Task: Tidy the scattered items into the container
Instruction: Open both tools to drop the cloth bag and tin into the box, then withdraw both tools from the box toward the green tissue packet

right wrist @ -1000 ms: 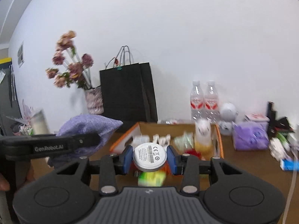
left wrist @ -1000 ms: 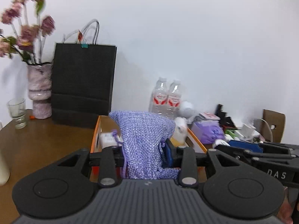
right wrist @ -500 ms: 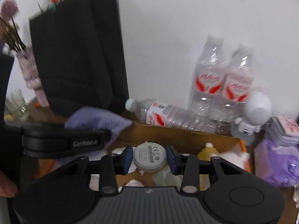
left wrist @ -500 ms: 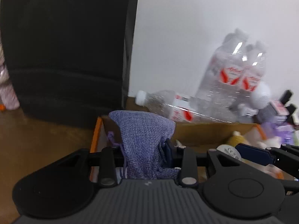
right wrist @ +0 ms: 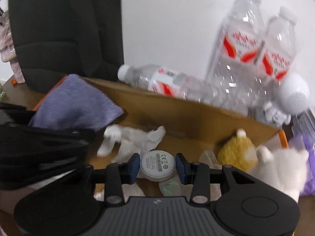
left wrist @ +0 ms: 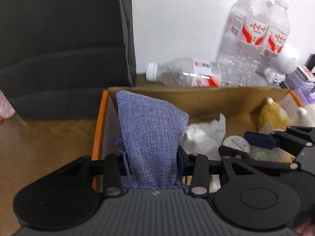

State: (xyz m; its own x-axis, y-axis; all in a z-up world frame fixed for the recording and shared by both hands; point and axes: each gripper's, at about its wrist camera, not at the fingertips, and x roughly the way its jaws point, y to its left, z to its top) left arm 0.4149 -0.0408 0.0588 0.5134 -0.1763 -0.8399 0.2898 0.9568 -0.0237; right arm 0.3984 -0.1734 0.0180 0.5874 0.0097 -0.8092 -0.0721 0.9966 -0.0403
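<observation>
My left gripper [left wrist: 152, 162] is shut on a purple woven pouch [left wrist: 151, 133] and holds it over the left end of the orange-rimmed cardboard box [left wrist: 100, 118]. My right gripper [right wrist: 157, 166] holds a round white disc [right wrist: 157, 165] with a printed label between its blue pads, low over the box's middle [right wrist: 177, 116]. The pads look slightly apart from the disc's sides. The disc [left wrist: 237, 144] and right gripper also show in the left wrist view. The pouch [right wrist: 76, 103] shows at the left of the right wrist view.
The box holds crumpled white plastic [left wrist: 204, 135], a yellow plush [left wrist: 273, 116] and a white plush [right wrist: 275, 167]. A water bottle [left wrist: 187, 74] lies behind the box; two stand upright [left wrist: 256, 29]. A black paper bag [left wrist: 65, 45] stands back left, a white speaker [right wrist: 293, 94] right.
Both grippers moved forward and down, from above the table to low over the box. The pouch and disc stayed held. The right pads now look slightly spread.
</observation>
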